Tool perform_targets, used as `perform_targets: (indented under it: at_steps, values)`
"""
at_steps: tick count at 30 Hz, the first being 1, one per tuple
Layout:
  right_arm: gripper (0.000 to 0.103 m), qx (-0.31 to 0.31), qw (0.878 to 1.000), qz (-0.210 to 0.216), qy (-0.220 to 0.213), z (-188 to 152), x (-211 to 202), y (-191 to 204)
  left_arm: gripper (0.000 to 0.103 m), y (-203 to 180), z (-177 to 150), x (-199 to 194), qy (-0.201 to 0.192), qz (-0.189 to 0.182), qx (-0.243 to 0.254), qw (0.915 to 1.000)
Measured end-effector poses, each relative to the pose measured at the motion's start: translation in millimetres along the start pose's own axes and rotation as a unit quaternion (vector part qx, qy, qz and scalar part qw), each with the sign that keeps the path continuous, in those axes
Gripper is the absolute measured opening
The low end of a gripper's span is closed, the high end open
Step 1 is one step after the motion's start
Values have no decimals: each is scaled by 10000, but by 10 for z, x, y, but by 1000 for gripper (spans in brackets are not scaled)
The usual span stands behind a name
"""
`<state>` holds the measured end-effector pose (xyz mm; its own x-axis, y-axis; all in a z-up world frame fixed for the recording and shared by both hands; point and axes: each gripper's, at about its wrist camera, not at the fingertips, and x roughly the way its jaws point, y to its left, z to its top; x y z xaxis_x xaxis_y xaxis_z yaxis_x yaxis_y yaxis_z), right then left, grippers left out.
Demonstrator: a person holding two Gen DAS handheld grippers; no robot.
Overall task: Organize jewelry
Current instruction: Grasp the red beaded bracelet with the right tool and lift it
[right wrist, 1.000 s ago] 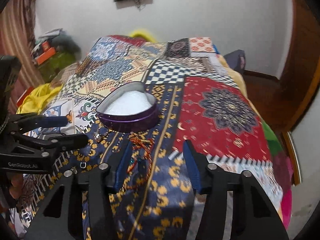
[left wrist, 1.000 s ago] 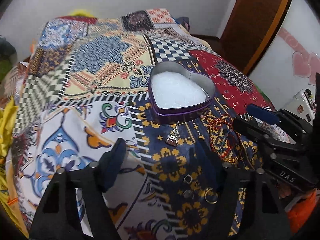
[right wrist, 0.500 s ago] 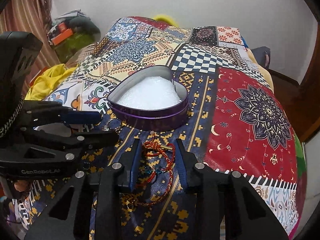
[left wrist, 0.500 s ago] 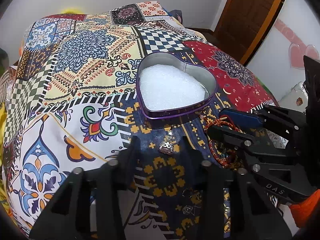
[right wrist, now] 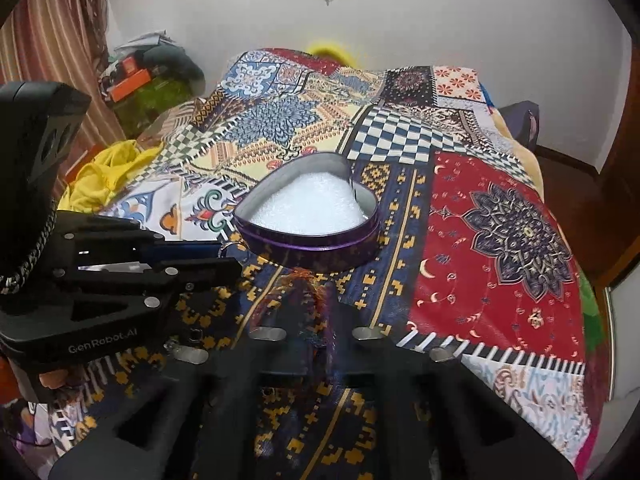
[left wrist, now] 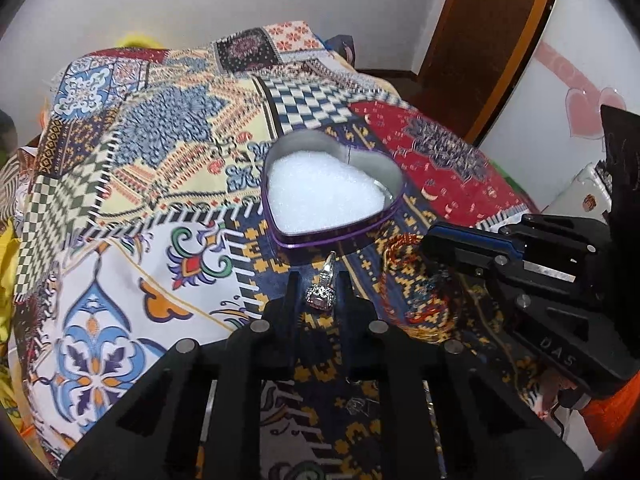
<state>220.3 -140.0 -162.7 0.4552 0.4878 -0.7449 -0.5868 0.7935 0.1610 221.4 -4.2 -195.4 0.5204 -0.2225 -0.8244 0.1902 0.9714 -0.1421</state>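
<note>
A small silver pendant [left wrist: 323, 288] with a pinkish stone at its wide end sits pinched between the 2 fingers of the left gripper [left wrist: 320, 292], its pointed tip aimed toward the heart-shaped tin [left wrist: 332, 232] just beyond it. The pendant looks raised off the bedspread [left wrist: 120, 208], though the left wrist view does not settle whether its lower edge touches the cloth. The tin has a purple outer wall and a silvery inner wall, and is filled with white padding [left wrist: 320, 196].

To the right of the pendant lies a tangle of red and orange cord bracelets [left wrist: 416, 288] with a few blue beads, resting on the dark blue and yellow patch of the bedspread just in front of the tin. In the right wrist view the right gripper [right wrist: 306, 300] has its fingers drawn close together around the red cords [right wrist: 302, 280]; that part of the frame is smeared, so the cords appear gripped, yet I cannot tell this for certain. The tin [right wrist: 308, 240] stands just ahead of those fingers, with the left gripper [right wrist: 224, 260] reaching in from the left beside its wall.

Farther out, the patchwork bedspread [right wrist: 480, 220] covers the whole bed. A yellow cloth [right wrist: 100, 176] lies off its left edge, a brown wooden door [left wrist: 488, 32] stands at the right, and pink heart stickers [left wrist: 588, 108] mark the white wall.
</note>
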Motion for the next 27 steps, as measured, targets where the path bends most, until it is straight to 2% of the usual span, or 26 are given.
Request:
perform_targets:
  at_steps: [6, 15, 18, 21, 23, 25, 27]
  values:
    - [3, -2, 9997, -77, -243, 82, -184, 37, 15, 22, 84, -289, -354, 68, -64, 9993]
    - [3, -94, 9976, -130, -672, 237, -502, 125, 15, 75, 167, -579, -684, 99, -204, 9974]
    - [3, -182, 9966, -179, -789, 288, -566, 142, 15, 86, 174, -627, -739, 78, -222, 9970]
    - [3, -164, 9971, -187, -718, 279, -523, 94, 15, 82, 152, -638, -706, 24, -221, 9973]
    - [7, -47, 9985, -281, -474, 239, -411, 12, 15, 86, 122, -623, -670, 6, -226, 9975]
    - [26, 157, 9995, -223, -158, 172, -273, -99, 15, 85, 94, -601, -626, 22, -224, 9978]
    - [29, 272, 9993, -244, 24, 125, -123, -183, 15, 100, 68, -573, -593, 42, -243, 9979]
